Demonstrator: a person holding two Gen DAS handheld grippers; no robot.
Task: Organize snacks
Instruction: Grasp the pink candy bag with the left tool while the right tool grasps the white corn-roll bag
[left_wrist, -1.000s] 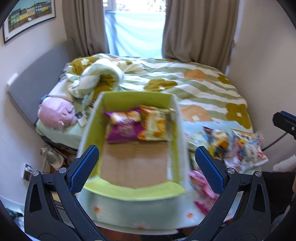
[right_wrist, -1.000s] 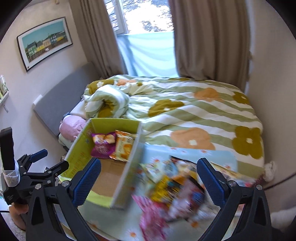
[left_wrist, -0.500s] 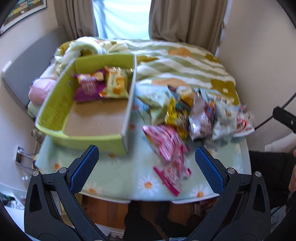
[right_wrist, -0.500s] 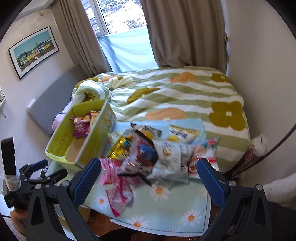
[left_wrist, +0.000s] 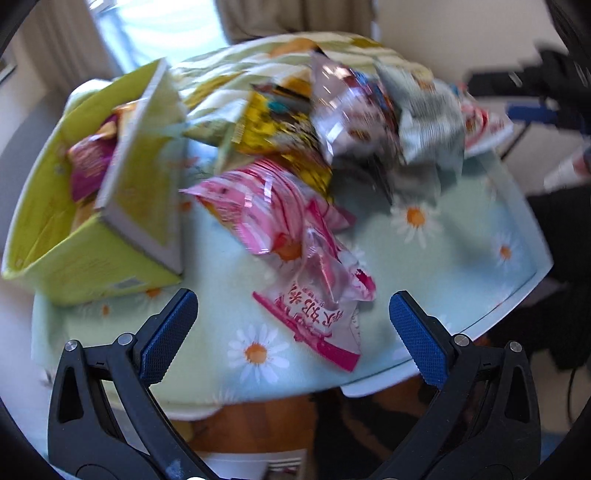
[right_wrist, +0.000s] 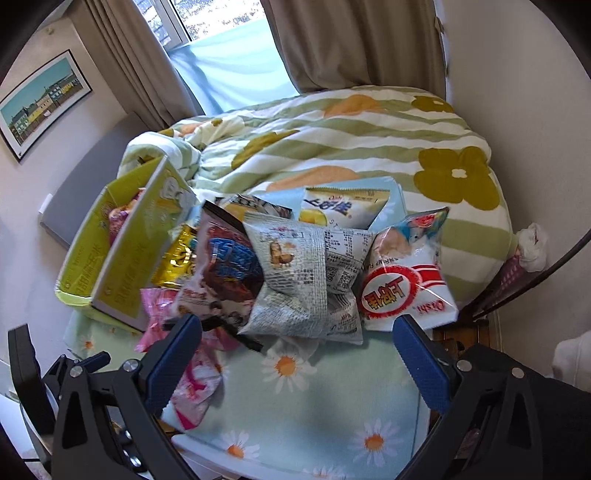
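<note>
Two tongs hang wide open and empty above the near edge of the desk (right_wrist: 325, 398): the left tongs (left_wrist: 293, 334) over a pink snack bag (left_wrist: 314, 317), the right tongs (right_wrist: 297, 354) before a grey bag (right_wrist: 291, 280). The pink bag lies flat, its long axis running diagonally toward the heap of snacks (right_wrist: 280, 254) beside the green box (left_wrist: 74, 229). The left view is blurred; most labels there are unreadable.

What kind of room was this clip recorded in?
Most likely a bedroom: a bed with a flowered striped duvet fills the background, curtains frame a window, and a framed picture hangs on the wall. The snacks lie on a small table with a daisy cloth.
</note>
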